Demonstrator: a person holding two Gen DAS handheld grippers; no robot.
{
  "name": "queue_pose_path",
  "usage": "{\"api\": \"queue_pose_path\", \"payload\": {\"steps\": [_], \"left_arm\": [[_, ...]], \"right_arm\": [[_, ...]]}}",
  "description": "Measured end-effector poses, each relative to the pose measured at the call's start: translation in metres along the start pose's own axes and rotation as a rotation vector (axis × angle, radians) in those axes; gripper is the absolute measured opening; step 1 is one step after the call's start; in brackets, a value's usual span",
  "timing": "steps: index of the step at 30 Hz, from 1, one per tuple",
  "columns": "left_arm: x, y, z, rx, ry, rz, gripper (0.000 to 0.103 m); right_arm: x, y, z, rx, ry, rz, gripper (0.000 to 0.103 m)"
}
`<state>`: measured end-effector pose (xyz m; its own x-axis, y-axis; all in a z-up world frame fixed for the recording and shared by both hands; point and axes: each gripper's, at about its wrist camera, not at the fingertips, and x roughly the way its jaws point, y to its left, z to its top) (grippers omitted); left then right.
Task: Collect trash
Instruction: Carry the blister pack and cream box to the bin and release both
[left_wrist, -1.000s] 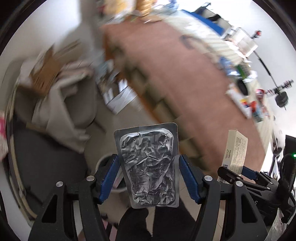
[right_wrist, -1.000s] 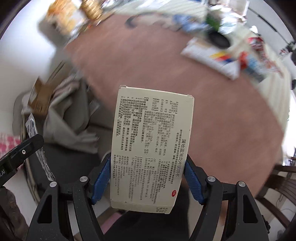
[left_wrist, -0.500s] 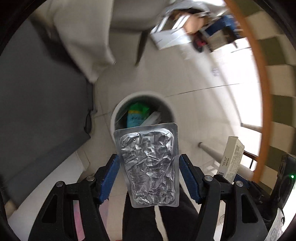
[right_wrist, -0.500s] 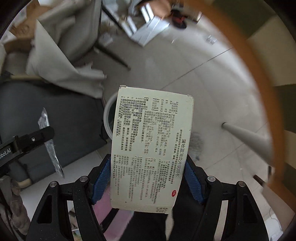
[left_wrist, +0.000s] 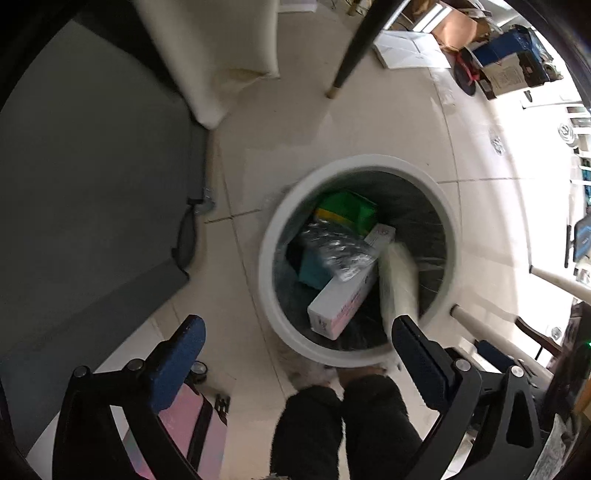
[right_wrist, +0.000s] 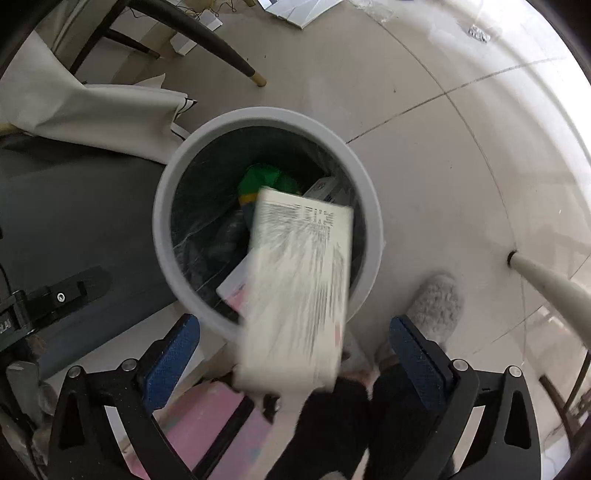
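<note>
2 tongs, left tongs (left_wrist: 295, 354) and right tongs (right_wrist: 293, 350), hang released above the bin (right_wrist: 369, 206). The medicine box (right_wrist: 299, 291) falls, blurred, toward its mouth; the foil pack (left_wrist: 334, 245) lies inside. We should hold centred over the bin until the box lands.

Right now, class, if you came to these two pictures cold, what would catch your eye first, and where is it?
First, the blurred printed carton, loose in mid-air between the spread fingers of the open right hand-held gripper, above the white round bin. Next, the bin's contents: a crumpled foil pack lying on a white and pink box, with a green packet behind. The left hand-held gripper is open and empty.
</note>
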<state>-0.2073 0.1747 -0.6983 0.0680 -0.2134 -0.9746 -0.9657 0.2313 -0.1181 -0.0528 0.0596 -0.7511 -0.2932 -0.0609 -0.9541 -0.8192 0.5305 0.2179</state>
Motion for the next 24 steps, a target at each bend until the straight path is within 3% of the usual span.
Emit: {"api": "queue_pose_path", "payload": {"steps": [4, 11, 24], "left_arm": [[-0.008, 0.001, -0.008, 0.014, -0.041, 0.075, 0.103], [-0.034, -0.005, -0.025, 0.039, -0.065, 0.126, 0.103], [-0.112, -0.02, -0.061, 0.025, -0.126, 0.128, 0.103]], "right_arm": [[-0.003, 0.002, 0.003, -0.03, -0.016, -0.062, 0.103], [-0.029, 0.007, 0.004, -0.073, -0.038, -0.203, 0.103], [-0.117, 0.024, -0.014, -0.13, -0.097, -0.252, 0.103]]}}
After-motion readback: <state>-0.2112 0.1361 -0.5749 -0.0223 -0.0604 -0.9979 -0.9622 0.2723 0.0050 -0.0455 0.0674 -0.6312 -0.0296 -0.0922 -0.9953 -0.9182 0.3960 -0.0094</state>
